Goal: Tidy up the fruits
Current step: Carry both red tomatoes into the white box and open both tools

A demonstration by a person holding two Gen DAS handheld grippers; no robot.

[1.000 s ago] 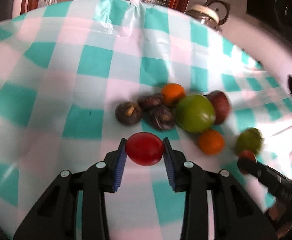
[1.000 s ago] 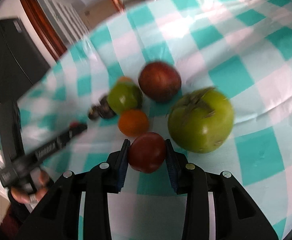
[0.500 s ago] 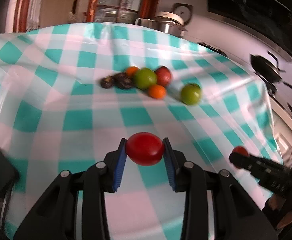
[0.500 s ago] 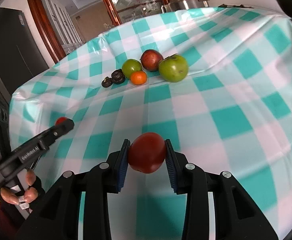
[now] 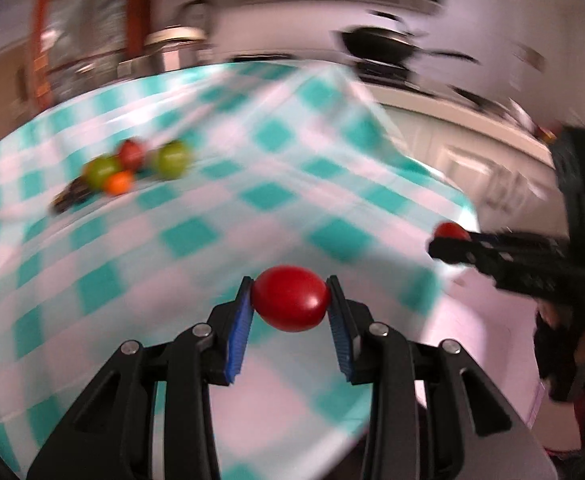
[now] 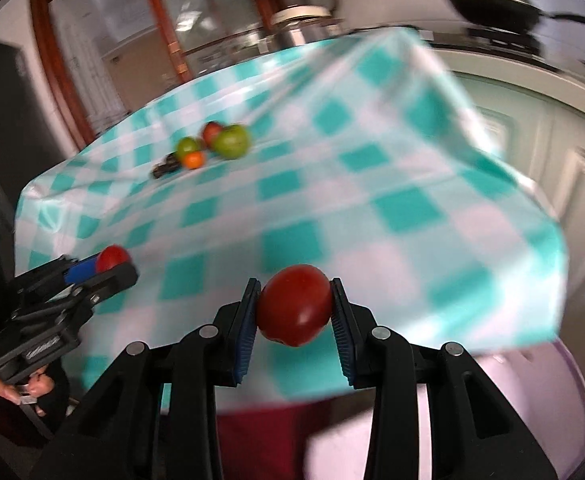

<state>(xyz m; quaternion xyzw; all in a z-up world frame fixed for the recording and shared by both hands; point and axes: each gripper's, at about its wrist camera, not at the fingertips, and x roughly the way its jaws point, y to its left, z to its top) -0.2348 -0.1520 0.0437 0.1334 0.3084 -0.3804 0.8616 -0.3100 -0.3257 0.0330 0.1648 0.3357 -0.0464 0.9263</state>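
My left wrist view is smeared by motion: the fruit pile [image 5: 128,174] at the far side of the checked tablecloth [image 5: 196,236] is only colour blobs, and I can't name the dark pieces [image 5: 70,200] at its left end. The counter and pan [image 5: 376,46] behind are streaks. From my right wrist view those dark fruits [image 6: 165,169] stay too small to identify. Both camera frames crop the gripper bodies at the bottom edge.

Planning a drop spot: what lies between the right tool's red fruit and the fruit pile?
Only bare checked tablecloth separates the red fruit from the fruit pile, per the right wrist view.
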